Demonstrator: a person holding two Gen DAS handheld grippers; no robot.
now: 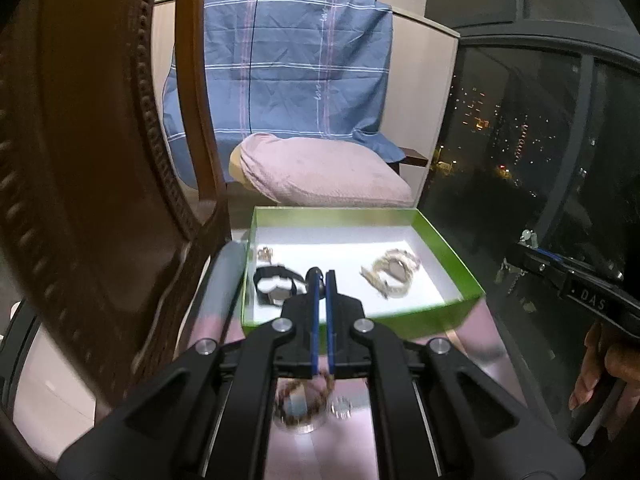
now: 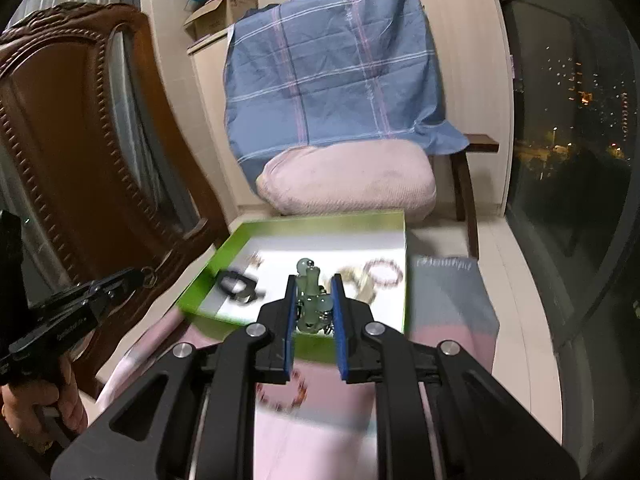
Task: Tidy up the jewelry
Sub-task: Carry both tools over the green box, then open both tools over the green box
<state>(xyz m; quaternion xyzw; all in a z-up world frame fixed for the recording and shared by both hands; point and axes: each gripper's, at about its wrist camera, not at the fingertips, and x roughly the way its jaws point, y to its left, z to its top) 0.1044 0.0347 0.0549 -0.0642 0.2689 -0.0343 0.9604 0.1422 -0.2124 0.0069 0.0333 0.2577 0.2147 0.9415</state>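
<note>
a green box [image 1: 448, 264] with a white floor is being shown in the middle of both views, lying open-topped on a pink-covered worktop [image 1: 472, 344]. its near wall is being met by the fingers of both grippers, and its far rim is lying close to a pink cushion [image 1: 320, 172] under a blue checked cloth [image 1: 288, 68].

in the left wrist view the left gripper [image 1: 322, 276] is being held with its jaws clenched; a small dark piece is being seen at their tips, but what it is cannot be told. in the box a black watch [image 1: 276, 286] is lying at lower left, a small gold piece [image 1: 264, 255] above it, and a pale beaded bundle [image 1: 390, 276] at right, with bare floor between them. a carved wooden chair back [image 1: 100, 160] is crowding the left of the frame; dark window glass [image 1: 540, 140] is closing off the right.

in the right wrist view the right gripper [image 2: 313, 296] is being kept grasping a pale green bead ornament [image 2: 314, 298] over the near part of the box. a pink bead bracelet [image 2: 384, 274] is lying at the right wall.

a beaded bracelet [image 1: 304, 400] on the worktop is being half hidden under the gripper and blurred. the right gripper is being cut off at the right edge of the left view, with its load too small to make out.
</note>
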